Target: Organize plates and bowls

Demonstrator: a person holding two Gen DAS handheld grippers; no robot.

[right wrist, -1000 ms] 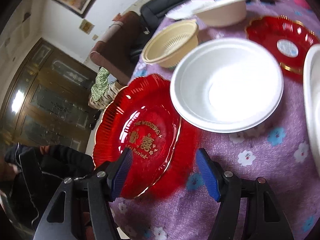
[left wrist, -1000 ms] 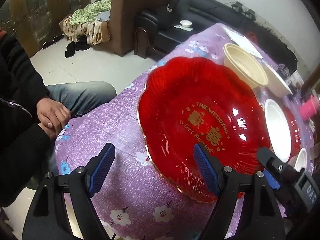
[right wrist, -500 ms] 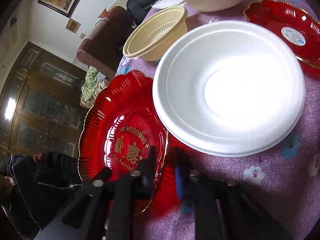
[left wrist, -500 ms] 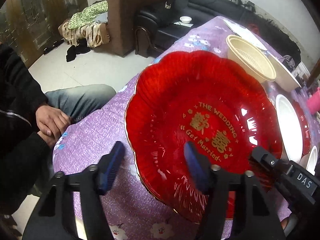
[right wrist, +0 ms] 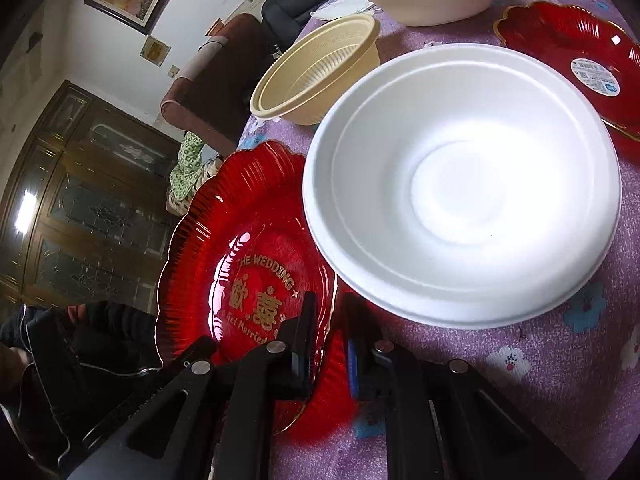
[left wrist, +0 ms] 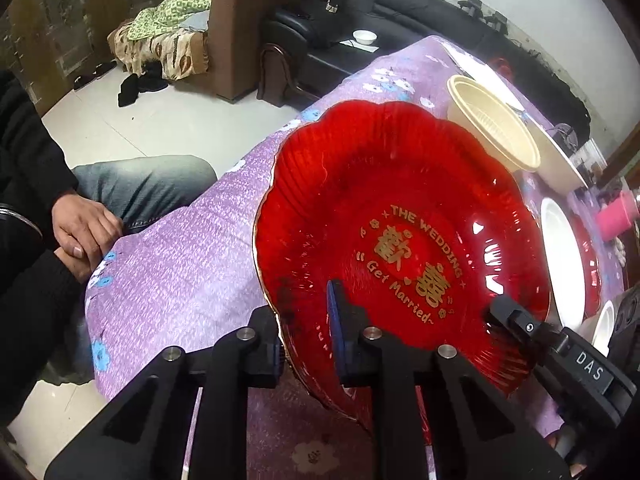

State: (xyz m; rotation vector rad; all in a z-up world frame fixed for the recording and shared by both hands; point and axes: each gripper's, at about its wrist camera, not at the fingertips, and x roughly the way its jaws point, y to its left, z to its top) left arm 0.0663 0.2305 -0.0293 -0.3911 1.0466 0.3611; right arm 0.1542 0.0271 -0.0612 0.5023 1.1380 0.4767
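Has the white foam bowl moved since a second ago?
Cannot tell. The white foam bowl looks bigger, but so does the cream bowl beside it, suggesting the camera moved closer.

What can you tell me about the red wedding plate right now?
The red wedding plate looks like translucent ribbed plastic with a scalloped gold rim and gold "THE WEDDING / Get Married" lettering. It lies on the purple cloth at the table's edge. The left gripper is closing on its near rim; the right gripper is closing on another rim section.
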